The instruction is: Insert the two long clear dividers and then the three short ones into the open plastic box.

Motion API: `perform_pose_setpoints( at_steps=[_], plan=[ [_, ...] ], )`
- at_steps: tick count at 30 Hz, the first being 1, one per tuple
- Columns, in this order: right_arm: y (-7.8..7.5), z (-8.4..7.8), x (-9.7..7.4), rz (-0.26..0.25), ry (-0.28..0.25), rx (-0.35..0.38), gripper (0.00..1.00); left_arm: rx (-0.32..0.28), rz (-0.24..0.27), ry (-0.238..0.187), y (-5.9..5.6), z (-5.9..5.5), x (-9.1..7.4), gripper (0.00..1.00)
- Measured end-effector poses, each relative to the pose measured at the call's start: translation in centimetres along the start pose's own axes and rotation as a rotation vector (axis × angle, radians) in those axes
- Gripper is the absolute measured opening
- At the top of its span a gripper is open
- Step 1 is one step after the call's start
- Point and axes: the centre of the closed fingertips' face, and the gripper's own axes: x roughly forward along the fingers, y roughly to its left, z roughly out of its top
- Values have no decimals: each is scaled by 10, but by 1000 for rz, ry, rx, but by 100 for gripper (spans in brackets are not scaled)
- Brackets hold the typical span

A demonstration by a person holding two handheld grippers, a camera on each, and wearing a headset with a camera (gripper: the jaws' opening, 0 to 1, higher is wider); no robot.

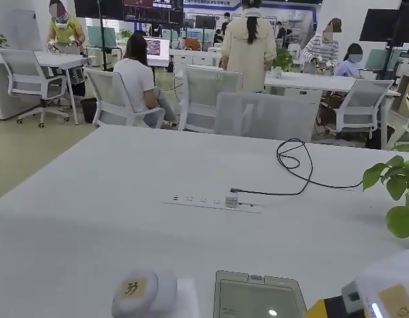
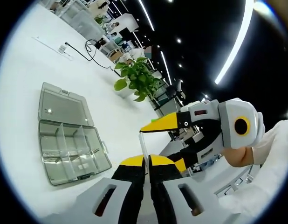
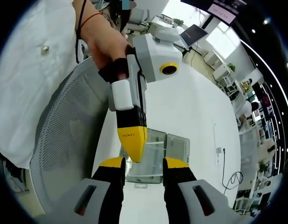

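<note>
Head view: the open box (image 1: 257, 299) lies at the near edge of the desk (image 1: 125, 218).

Left gripper view: the left claw (image 2: 145, 162) is pinched closed on a clear divider (image 2: 141, 144). The divider stands up between its jaws, in the air and off to one side of the box. The right claw (image 2: 163, 143) has its upper jaw by the divider's top corner; I cannot tell if they touch. The box base shows partition lines, but the count is unclear.

Right gripper view: the right claw is wide open and empty, with the box below.

The step looks best done by steadying the free end with the right claw. Hold the sheet upright, line both ends up with the wall slots, then press down evenly.
</note>
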Motion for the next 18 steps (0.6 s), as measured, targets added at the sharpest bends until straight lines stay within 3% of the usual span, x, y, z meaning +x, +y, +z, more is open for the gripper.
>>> perform_pose_setpoints(
  at_steps=[2, 9, 13, 16, 18],
  plan=[
    [-1, 0, 0, -3, 1, -10, 33, 19, 2, -10, -1, 0, -1, 0],
    [-2, 0, 0, -12, 6, -15, 35, -11, 0, -20, 0, 1, 0, 0],
    [-7, 1, -6, -10, -13, 2, 33, 38, 10, 1, 0, -3, 0, 0],
    [-10, 2, -10, 4, -44, 48, 33, 140, 29, 20, 3, -4, -3, 0],
    [-9, 4, -13, 45, -80, 100, 32, 223, 37, 47, 5, -6, -4, 0]
  ],
)
